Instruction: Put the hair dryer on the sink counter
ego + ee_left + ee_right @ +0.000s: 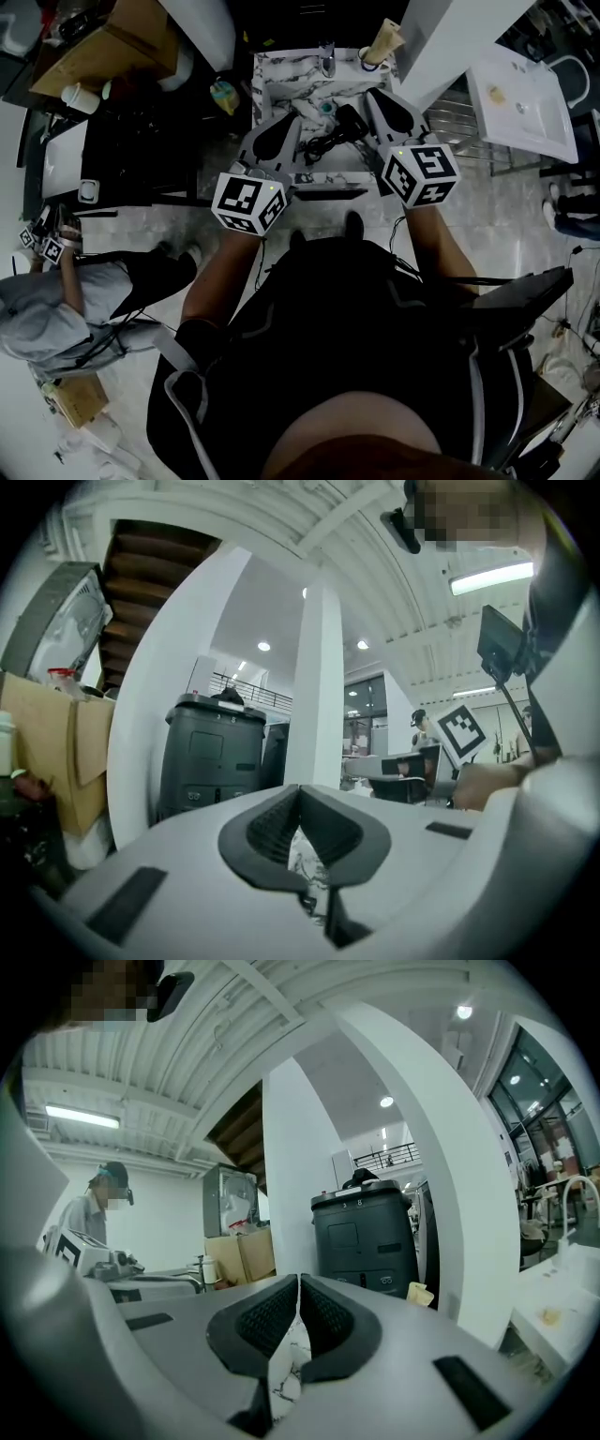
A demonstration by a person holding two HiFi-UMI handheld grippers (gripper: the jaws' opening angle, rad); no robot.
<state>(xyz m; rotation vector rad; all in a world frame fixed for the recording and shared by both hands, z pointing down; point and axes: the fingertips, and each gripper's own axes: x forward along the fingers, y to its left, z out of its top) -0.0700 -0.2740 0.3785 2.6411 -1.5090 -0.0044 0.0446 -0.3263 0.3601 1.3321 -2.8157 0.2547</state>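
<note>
Eyes down on the sink counter (267, 84), marble-veined, and the hair dryer (349, 122) lies on it, black, between my two claws. Its long axis looks to run on a slant, from the near left to the far right, with the cord (319, 145) looped in a tangle at the end nearer my left side. Which end is the nozzle I can't tell from up here. Left gripper (300, 789): tips pressed together, nothing pinched, marble showing below the pads. Right gripper (298, 1279): same, tips meeting, nothing between them. Both hang just beside the dryer, apart from it. Any lettering on the dryer is too small to read; only the black-and-white squares on my marker cubes (248, 202) stand out.
</note>
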